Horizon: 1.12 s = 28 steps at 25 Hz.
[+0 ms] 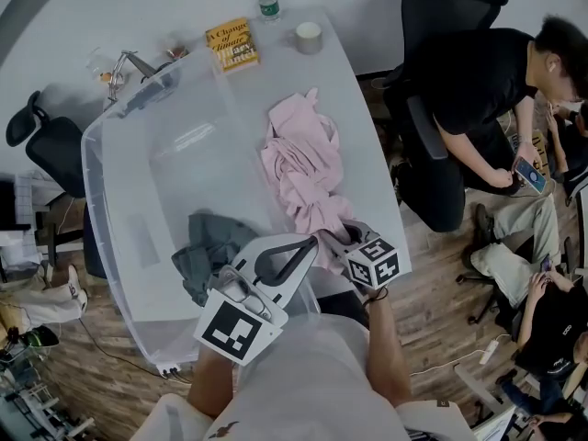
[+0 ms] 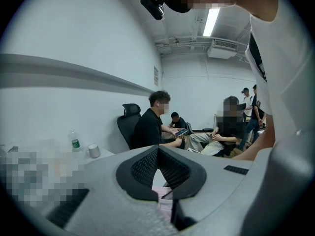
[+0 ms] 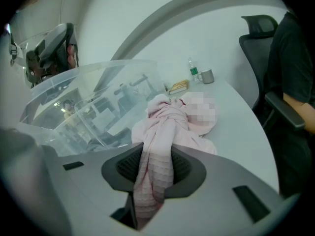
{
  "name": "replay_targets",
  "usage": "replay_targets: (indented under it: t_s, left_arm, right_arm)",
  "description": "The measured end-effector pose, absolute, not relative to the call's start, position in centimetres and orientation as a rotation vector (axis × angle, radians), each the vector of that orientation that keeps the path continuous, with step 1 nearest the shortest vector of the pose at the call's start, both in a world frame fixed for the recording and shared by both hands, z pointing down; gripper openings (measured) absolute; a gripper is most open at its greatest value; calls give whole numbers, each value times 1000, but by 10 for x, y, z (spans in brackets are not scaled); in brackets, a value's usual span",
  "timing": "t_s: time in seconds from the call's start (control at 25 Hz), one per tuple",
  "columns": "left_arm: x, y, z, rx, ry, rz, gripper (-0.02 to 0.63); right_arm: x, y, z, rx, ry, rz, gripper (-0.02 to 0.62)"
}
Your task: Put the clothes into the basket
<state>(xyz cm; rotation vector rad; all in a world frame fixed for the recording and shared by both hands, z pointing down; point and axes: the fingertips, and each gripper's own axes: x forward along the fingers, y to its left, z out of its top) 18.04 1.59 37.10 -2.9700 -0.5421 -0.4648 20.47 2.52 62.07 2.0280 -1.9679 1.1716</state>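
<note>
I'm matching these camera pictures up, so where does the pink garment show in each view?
Head view: pink garment centre-right, beside the clear bin.
Left gripper view: only a pale pink sliver under the jaws, likely it.
Right gripper view: centre, clamped in the right gripper.
Shared landmark: the mug, in all three.

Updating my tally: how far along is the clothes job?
Done: the grey garment lies inside the clear basket. In hand: the right tongs are clamped on the pink garment, which lies on the table beside the basket. Left: lifting it in.
</note>
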Motion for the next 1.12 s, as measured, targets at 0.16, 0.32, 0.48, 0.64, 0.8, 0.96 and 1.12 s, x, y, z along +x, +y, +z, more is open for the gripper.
replay_targets:
  t_s: [0.16, 0.32, 0.48, 0.64, 0.8, 0.96, 1.12]
  left_arm:
    - [176, 17, 368, -2969, -537, -455, 6]
    - [172, 18, 366, -2976, -527, -447, 6]
    - [171, 18, 362, -2989, -513, -426, 6]
    - [167, 19, 361, -2995, -506, -410, 6]
    - [164, 20, 357, -2998, -510, -394, 6]
    - [162, 24, 352, -2999, -512, -364, 6]
    - [156, 28, 347, -2995, -516, -346, 6]
  right_arm:
    - [205, 26, 601, 2072, -1997, 1134, 101]
    - [207, 27, 578, 2112, -2023, 1084, 100]
    - [210, 29, 560, 2145, -2041, 1038, 98]
    - [211, 32, 545, 2179, -2051, 998, 98]
    - [214, 35, 527, 2221, -2057, 955, 97]
    - [219, 40, 510, 2264, -2060, 908, 97]
    - [219, 46, 491, 2304, -2071, 866, 97]
